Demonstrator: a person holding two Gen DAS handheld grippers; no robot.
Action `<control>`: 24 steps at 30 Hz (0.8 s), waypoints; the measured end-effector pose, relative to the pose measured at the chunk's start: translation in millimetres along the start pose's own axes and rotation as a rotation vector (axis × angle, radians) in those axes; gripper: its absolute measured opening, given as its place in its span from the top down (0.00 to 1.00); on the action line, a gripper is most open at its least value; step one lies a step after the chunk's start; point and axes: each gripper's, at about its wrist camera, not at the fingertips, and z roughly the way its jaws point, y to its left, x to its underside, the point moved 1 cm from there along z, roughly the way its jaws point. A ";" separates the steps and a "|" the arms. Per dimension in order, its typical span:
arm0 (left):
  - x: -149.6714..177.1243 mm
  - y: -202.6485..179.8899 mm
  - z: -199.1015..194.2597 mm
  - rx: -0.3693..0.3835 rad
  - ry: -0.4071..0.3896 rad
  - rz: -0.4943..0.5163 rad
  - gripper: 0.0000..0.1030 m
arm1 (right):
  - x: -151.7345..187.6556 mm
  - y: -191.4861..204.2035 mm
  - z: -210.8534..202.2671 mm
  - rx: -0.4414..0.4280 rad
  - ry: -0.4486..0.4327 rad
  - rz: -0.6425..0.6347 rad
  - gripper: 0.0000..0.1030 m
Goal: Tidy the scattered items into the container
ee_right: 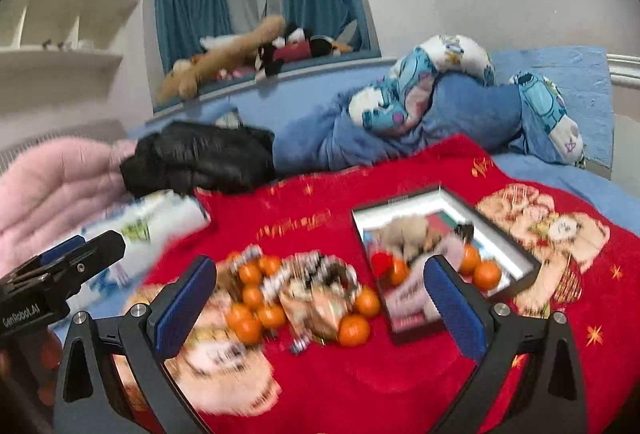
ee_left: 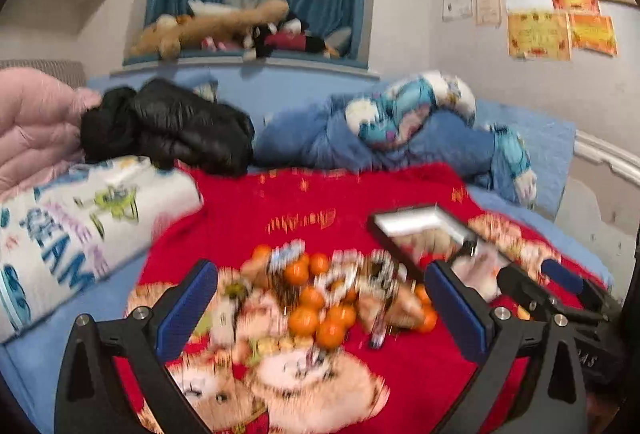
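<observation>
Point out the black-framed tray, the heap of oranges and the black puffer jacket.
Black-framed rectangular tray (ee_right: 516, 252), right wrist view, on its right rim.
Heap of small oranges (ee_left: 318, 308), left wrist view, on a middle orange.
Black puffer jacket (ee_right: 208, 157), right wrist view, on its middle.

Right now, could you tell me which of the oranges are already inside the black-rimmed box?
The pair of oranges by the box's right wall, plus one near its left side. The rest lie loose in the snack pile on the red blanket.

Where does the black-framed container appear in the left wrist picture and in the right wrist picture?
Left wrist view: the black-framed container lies right of centre, partly behind the left gripper right finger.
Right wrist view: the container lies right of centre, behind the right gripper right finger.
Shared landmark: the pile of oranges on the red blanket, left of the container.
</observation>
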 end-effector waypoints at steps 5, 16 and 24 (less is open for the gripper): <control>38.0 9.0 7.6 -0.003 0.032 -0.024 0.00 | 27.0 -20.2 17.5 0.056 0.089 0.064 0.00; 60.1 -2.6 33.5 0.017 0.119 -0.022 0.00 | 35.2 -29.1 17.0 0.064 0.100 0.152 0.00; 58.3 -13.7 29.0 0.033 0.100 -0.005 0.00 | 38.3 -27.6 10.7 0.065 0.109 0.136 0.00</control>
